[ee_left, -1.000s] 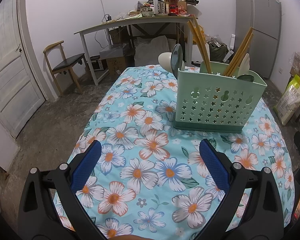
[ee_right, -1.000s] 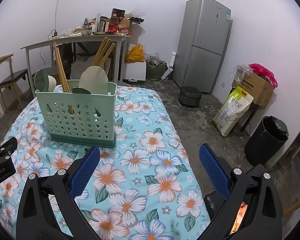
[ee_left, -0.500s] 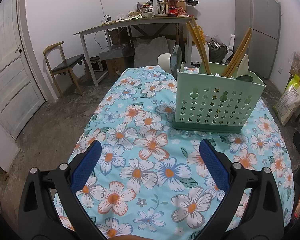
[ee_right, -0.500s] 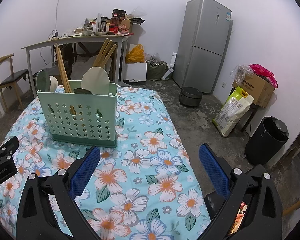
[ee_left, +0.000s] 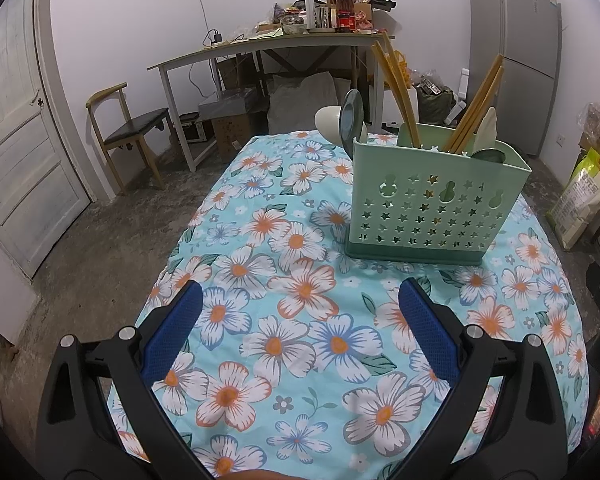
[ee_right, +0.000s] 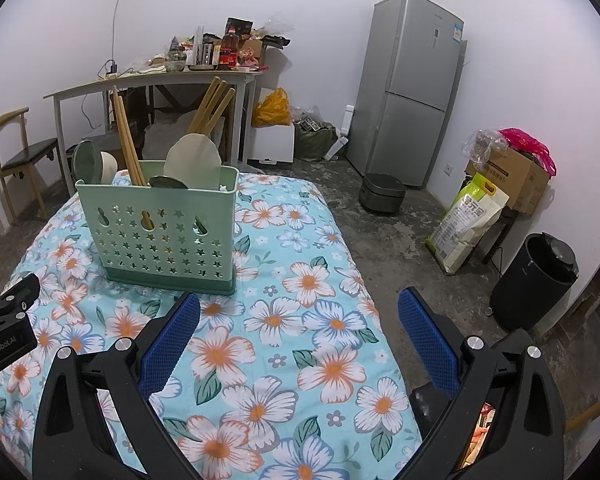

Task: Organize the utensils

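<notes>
the left claw (ee_left: 300, 320) is spread wide and holds nothing; it hangs over the flowered cloth (ee_left: 300, 344) that covers the surface. the right claw (ee_right: 298, 320) is spread wide too, also with nothing between its blue pads (ee_right: 428, 344). the green basket (ee_right: 160, 232) stands upright on the cloth, well ahead of both claws — in the left view it is to the right (ee_left: 432, 208). inside it stand wooden chopsticks (ee_right: 128, 140), a pale spoon (ee_right: 194, 158) and a dark green spoon (ee_right: 85, 162), all with the handles down.
</notes>
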`<action>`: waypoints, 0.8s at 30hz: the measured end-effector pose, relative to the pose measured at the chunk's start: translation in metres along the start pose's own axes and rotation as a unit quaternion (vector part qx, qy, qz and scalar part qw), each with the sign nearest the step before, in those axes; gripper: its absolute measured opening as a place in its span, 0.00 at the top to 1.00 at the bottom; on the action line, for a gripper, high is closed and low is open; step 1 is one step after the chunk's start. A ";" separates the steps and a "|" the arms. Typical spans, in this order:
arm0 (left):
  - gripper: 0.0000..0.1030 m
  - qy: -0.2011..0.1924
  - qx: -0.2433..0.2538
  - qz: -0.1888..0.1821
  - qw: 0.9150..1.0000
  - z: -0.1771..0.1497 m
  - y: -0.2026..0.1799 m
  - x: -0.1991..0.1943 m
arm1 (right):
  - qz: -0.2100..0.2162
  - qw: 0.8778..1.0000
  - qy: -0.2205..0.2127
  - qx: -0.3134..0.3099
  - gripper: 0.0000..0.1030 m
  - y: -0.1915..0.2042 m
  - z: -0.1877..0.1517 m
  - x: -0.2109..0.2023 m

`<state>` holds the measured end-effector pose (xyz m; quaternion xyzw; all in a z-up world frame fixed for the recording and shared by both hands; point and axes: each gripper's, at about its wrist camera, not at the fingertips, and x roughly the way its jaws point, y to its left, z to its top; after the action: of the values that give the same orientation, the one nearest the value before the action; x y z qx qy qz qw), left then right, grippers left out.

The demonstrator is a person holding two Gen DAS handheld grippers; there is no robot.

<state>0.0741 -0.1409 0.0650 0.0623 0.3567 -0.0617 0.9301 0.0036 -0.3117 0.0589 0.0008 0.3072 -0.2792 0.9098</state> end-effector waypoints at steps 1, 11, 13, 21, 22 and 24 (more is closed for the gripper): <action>0.08 0.000 0.000 0.000 1.000 0.000 0.000 -0.001 | 0.000 1.000 0.000 0.000 0.06 0.000 0.000 0.000; 0.08 0.000 0.001 0.000 1.000 0.000 0.000 -0.001 | 0.000 1.000 -0.001 -0.002 0.06 0.002 0.000 -0.001; 0.08 0.001 0.001 -0.001 1.000 -0.001 -0.001 -0.001 | 0.002 1.000 -0.001 -0.002 0.06 0.002 0.000 -0.002; 0.08 0.001 0.001 -0.001 1.000 0.000 0.000 -0.001 | 0.002 1.000 0.000 -0.002 0.06 0.002 0.000 -0.002; 0.08 0.002 0.001 -0.001 1.000 0.000 0.000 -0.001 | 0.002 1.000 -0.001 -0.002 0.06 0.002 0.000 -0.002; 0.08 0.001 0.002 -0.001 1.000 0.000 0.000 -0.001 | 0.002 1.000 0.000 -0.002 0.06 0.002 0.000 -0.002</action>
<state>0.0733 -0.1410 0.0652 0.0639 0.3579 -0.0635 0.9294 0.0033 -0.3094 0.0594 -0.0002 0.3074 -0.2771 0.9103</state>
